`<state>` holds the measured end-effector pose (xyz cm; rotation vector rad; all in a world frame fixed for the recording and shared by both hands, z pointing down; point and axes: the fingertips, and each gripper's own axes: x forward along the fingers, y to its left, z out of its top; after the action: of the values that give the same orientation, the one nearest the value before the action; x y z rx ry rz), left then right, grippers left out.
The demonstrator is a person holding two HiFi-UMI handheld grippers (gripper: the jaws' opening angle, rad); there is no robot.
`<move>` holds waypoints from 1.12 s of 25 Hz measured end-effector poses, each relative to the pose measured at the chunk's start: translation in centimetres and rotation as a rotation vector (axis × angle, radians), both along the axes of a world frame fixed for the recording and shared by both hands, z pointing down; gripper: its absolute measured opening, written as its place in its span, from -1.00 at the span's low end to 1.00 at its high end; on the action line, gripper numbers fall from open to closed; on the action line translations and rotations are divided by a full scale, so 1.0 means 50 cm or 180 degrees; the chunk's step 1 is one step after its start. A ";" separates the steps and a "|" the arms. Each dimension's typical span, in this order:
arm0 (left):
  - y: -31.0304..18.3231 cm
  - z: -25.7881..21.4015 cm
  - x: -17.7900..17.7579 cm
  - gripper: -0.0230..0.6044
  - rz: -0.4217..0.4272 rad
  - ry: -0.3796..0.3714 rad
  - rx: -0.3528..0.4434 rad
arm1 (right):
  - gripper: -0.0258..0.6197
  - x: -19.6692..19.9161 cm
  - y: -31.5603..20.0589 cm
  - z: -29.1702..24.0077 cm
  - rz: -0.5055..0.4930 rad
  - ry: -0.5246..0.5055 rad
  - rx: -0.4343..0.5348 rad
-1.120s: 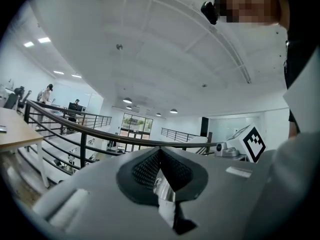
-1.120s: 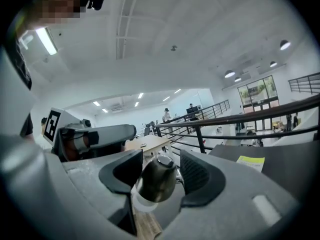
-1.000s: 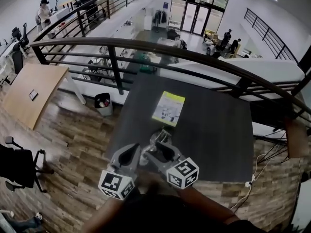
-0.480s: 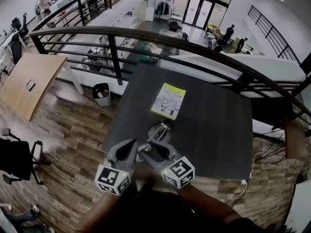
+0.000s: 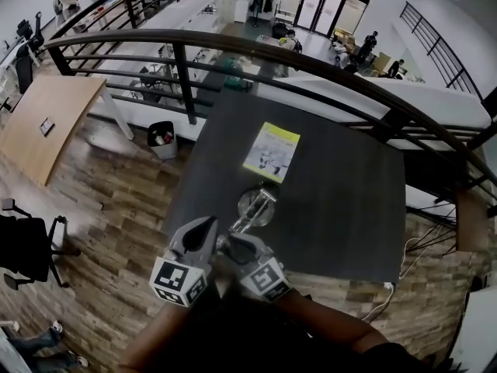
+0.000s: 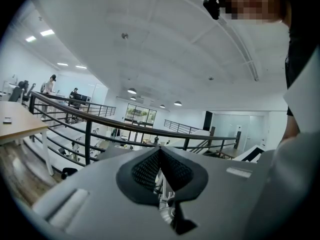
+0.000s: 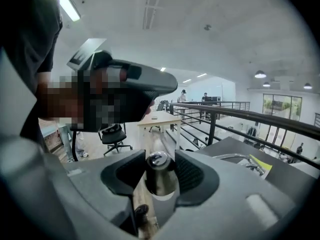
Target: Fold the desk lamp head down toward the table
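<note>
Desk lamp [image 5: 255, 205], from the look of it, is all bright metal: a round base with a thin jointed arm rising toward the person. It should feel rigid and slick, stiff at its hinges and probably light enough above the base to tip or skid if pushed off-axis. The best hold is likely high up near the head end, where leverage on the joint is greatest, with the base steadied. It stands near the front middle of the dark surface [image 5: 342, 185]. The right gripper [image 5: 231, 245] has a chrome-capped cylinder [image 7: 159, 176] of the lamp between its jaws, which are closing with the pads just beside its sides. The left gripper [image 5: 203, 231] has its jaws pressed together at the tips beside the arm. A yellow-edged booklet [image 5: 271, 151] lies beyond the base, near a curved railing [image 5: 311, 84].
</note>
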<state>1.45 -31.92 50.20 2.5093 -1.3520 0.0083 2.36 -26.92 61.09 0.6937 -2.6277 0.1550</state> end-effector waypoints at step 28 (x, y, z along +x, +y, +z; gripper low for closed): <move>0.008 0.074 -0.018 -0.92 -0.0096 -0.0058 -0.0202 | -0.41 0.007 -0.035 0.273 -0.0069 0.0848 0.0121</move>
<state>0.55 -31.53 53.92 2.4420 -1.3744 0.0668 2.73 -28.70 74.74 0.6497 -2.3874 0.0051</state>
